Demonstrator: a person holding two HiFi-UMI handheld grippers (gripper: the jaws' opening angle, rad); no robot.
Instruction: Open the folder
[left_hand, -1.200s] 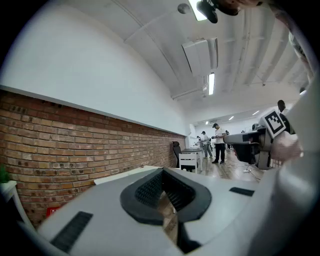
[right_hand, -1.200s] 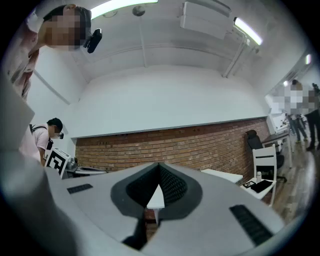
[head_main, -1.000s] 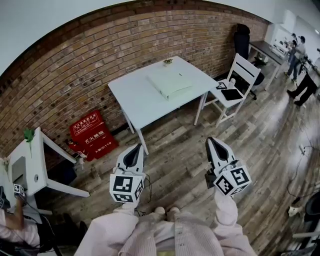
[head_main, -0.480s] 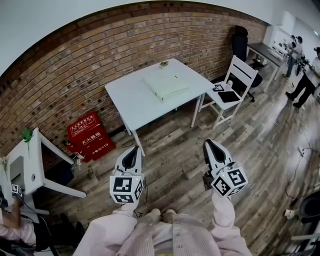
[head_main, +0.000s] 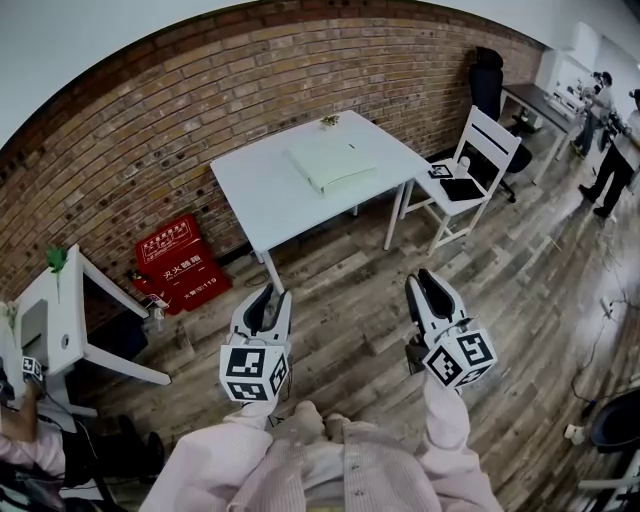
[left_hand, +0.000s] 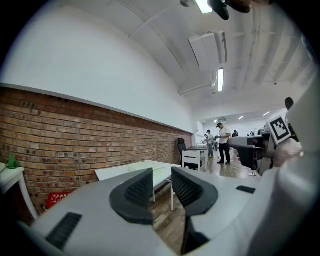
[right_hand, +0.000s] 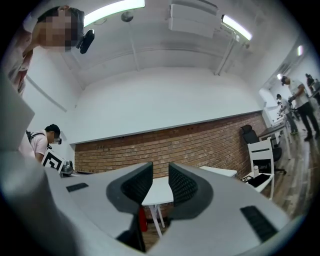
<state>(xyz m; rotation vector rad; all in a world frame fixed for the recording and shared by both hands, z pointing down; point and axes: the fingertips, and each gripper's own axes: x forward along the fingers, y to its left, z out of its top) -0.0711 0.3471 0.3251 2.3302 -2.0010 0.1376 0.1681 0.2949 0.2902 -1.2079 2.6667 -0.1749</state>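
A pale green folder (head_main: 330, 160) lies closed on a white table (head_main: 265, 190) against the brick wall, well ahead of both grippers. My left gripper (head_main: 270, 292) hovers over the wooden floor short of the table's near corner; its jaws are opening and nothing is between them. My right gripper (head_main: 428, 280) hangs level with it to the right, jaws a little apart and empty. In the left gripper view the gripper (left_hand: 162, 180) points at the table (left_hand: 120, 171) and folder (left_hand: 140, 165). In the right gripper view the tabletop (right_hand: 159, 192) shows through the gap of the gripper (right_hand: 160, 175).
A red box (head_main: 180, 262) sits on the floor by the wall, left of the table. A white chair (head_main: 465, 180) with a dark tablet stands to the table's right. A small white side table (head_main: 60, 320) is at the left. People (head_main: 605, 120) stand far right.
The left gripper's jaws have parted from shut. Both grippers have shifted a little toward the table and slightly lower; the right gripper's jaws look unchanged.
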